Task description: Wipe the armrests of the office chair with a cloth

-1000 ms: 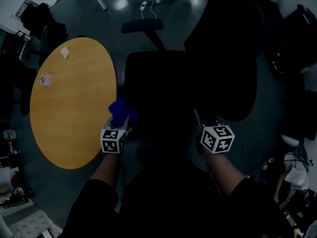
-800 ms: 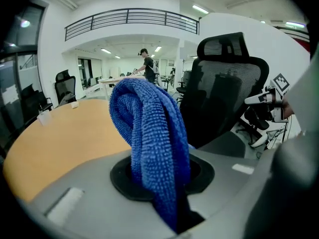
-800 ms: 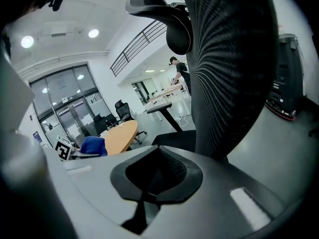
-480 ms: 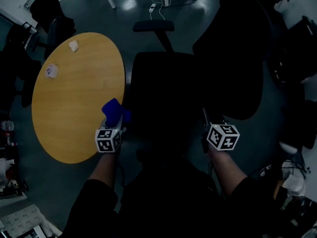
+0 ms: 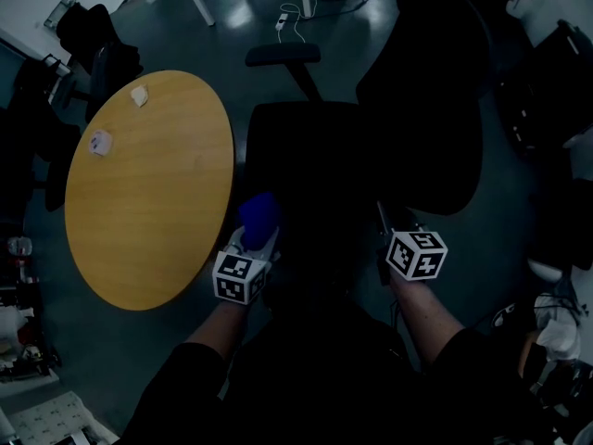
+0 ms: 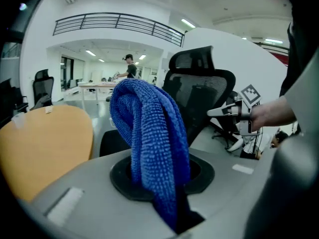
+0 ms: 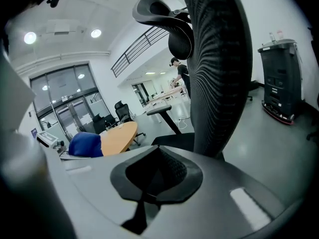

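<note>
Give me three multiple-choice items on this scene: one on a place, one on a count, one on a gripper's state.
1. In the head view, on which side of the office chair does the round wooden table stand?
A. its left
B. its right
C. behind the backrest

2. How many small pale items lie on the table?
A. none
B. two
C. five

3. What state is the left gripper in?
A. open and empty
B. shut on the blue cloth
C. shut on an armrest

Answers:
1. A: the table fills the left of the head view, beside the dark seat.
2. B: one item lies near the far edge and another a little nearer.
3. B: in the left gripper view the cloth rises bunched from between the jaws.
</note>
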`<state>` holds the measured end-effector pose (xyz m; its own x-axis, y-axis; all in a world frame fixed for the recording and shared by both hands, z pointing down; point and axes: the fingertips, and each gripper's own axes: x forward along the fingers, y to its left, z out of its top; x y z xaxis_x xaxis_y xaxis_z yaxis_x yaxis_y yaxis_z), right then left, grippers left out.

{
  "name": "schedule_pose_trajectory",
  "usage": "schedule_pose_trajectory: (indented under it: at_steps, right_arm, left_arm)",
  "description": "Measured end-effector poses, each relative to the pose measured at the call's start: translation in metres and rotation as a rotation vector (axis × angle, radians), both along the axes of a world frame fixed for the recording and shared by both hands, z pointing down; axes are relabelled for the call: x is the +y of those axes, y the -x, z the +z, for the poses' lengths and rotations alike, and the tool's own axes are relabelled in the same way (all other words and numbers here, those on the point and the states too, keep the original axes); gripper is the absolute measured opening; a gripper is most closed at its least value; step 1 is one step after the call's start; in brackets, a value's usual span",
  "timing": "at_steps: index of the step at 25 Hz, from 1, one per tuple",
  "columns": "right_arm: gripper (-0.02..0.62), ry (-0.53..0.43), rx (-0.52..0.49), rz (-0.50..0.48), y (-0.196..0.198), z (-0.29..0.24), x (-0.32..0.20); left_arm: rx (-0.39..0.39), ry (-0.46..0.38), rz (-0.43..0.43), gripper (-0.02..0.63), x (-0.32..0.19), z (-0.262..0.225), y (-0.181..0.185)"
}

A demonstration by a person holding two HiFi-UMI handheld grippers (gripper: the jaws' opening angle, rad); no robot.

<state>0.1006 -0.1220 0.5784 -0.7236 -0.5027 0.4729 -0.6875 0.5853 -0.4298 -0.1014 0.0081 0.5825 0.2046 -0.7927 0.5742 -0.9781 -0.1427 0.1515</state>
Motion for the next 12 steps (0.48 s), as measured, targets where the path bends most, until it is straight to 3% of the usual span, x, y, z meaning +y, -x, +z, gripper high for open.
schedule_pose_trajectory:
  at_steps: [5, 12]
  right_arm:
    - [0.005, 0.000, 0.006, -0.030, 0.002, 0.000, 0.014]
    - [0.005, 0.004, 0.003, -0.042, -0.003, 0.001, 0.016]
  left_arm:
    - [0.023, 0.011, 0.164, 0.106, -0.016, 0.010, -0.067]
    - [0.035, 0.048, 0.266, 0.106, -0.029, 0.033, -0.122]
